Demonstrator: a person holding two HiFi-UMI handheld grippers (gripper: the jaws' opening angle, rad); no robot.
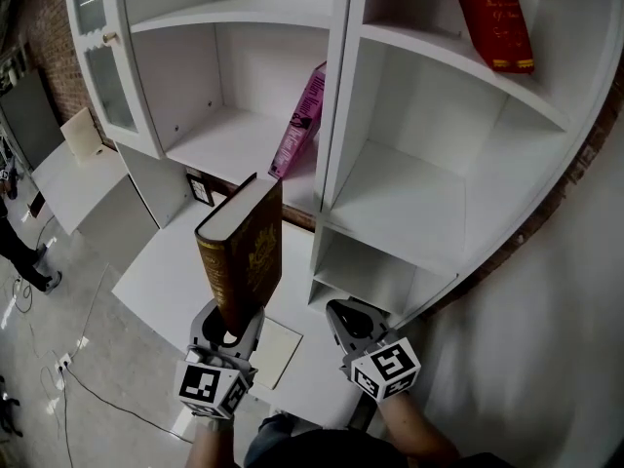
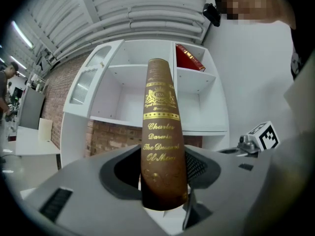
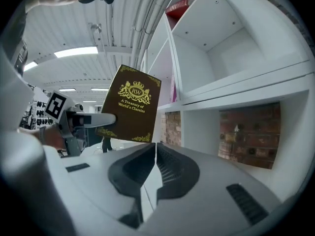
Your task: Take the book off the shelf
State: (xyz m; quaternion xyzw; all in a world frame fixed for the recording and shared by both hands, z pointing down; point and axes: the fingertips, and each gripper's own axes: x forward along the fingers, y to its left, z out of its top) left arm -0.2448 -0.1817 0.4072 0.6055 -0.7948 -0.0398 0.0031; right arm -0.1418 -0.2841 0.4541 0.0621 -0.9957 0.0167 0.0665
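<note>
A thick brown book (image 1: 244,252) with gold lettering stands upright, clear of the white shelf unit (image 1: 336,96). My left gripper (image 1: 232,322) is shut on its lower end. In the left gripper view the book's spine (image 2: 161,141) fills the gap between the jaws. In the right gripper view the front cover (image 3: 130,104) shows up and to the left, with one left finger (image 3: 93,119) across it. My right gripper (image 1: 343,312) hangs to the right of the book, below the shelves. Its jaws are shut with nothing between them (image 3: 154,156).
A pink book (image 1: 300,123) leans in the middle shelf compartment. A red book (image 1: 497,18) leans in the upper right compartment. A white counter (image 1: 166,271) runs below the shelves with a white sheet (image 1: 276,351) on it. A glass-fronted door (image 1: 102,57) is at the left.
</note>
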